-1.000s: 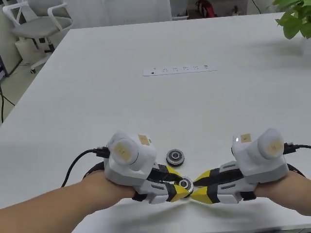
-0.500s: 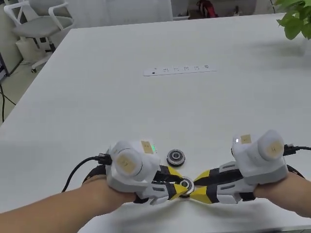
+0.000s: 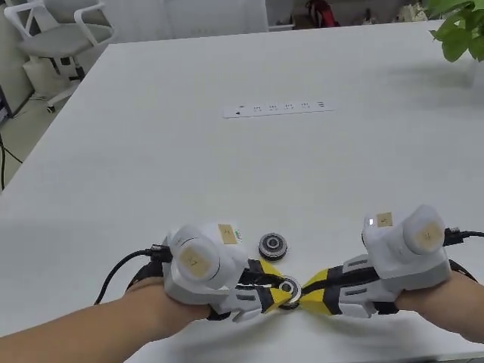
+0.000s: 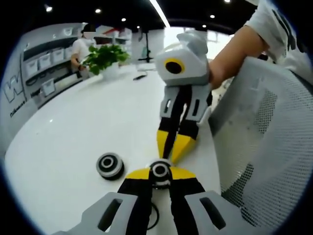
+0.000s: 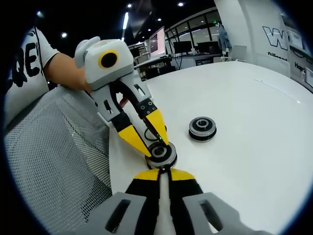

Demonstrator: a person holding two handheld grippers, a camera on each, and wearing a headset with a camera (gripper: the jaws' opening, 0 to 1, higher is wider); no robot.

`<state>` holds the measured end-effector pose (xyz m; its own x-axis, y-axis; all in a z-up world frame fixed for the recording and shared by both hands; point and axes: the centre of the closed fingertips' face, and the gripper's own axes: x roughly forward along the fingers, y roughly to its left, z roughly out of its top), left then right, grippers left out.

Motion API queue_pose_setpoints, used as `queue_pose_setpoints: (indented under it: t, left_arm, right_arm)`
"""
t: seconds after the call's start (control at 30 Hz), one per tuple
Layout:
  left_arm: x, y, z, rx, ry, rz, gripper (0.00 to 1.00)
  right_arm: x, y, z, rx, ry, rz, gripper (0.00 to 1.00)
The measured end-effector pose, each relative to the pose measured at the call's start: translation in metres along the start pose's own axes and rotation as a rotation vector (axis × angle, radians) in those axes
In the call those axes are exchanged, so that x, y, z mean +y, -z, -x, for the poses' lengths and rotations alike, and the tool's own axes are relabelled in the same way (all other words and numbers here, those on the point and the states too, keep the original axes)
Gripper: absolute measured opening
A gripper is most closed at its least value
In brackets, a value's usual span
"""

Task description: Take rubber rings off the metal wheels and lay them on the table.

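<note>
2 metal wheels, 2 grippers, 1 white table (image 3: 151,151). Left gripper (image 3: 277,289) jaws clamped on the held wheel (image 3: 287,288), 1 yellow tip each side, wheel just above the table's near edge. Right gripper (image 3: 302,293) comes in from the opposite side, jaws together, tips against the held wheel's rim; cannot tell if they pinch anything. In the right gripper view its closed tips meet the wheel's near edge. Loose wheel (image 3: 273,245) lies flat on the table just beyond the grippers, apart from both, nothing on it. Both wheels show a dark band round a metal hub.

Around: 1 white power strip (image 3: 280,110) mid-table, well away. 1 green plant (image 3: 457,26) at the far right corner. 1 white office chair (image 3: 60,30) off the far left corner. 1 black cable (image 3: 121,257) runs from the left gripper's body. 1 grey mesh chair back (image 4: 264,132) close by the table's near edge. The grippers' bodies cover part of the held wheel in the head view.
</note>
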<state>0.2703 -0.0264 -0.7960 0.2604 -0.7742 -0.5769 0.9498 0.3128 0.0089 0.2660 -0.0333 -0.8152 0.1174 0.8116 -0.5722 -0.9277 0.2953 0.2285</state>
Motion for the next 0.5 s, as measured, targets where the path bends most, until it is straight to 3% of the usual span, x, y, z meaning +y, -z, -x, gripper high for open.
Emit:
queue_pose_setpoints:
  t: [0.17, 0.3, 0.33, 0.5]
  left_arm:
    - [0.0, 0.0, 0.0, 0.011, -0.007, -0.032, 0.13]
    - [-0.001, 0.0, 0.0, 0.013, -0.012, -0.046, 0.12]
    - [-0.001, 0.0, 0.0, 0.015, -0.013, -0.047, 0.12]
    - [-0.001, 0.0, 0.0, 0.013, -0.016, -0.044, 0.12]
  right_arm:
    - [-0.001, 0.0, 0.0, -0.016, 0.0, -0.046, 0.0]
    - [-0.002, -0.004, 0.002, -0.066, -0.015, -0.164, 0.0]
    - [-0.005, -0.001, 0.003, -0.054, -0.004, -0.189, 0.0]
    - [-0.014, -0.008, 0.009, -0.138, 0.004, -0.321, 0.0]
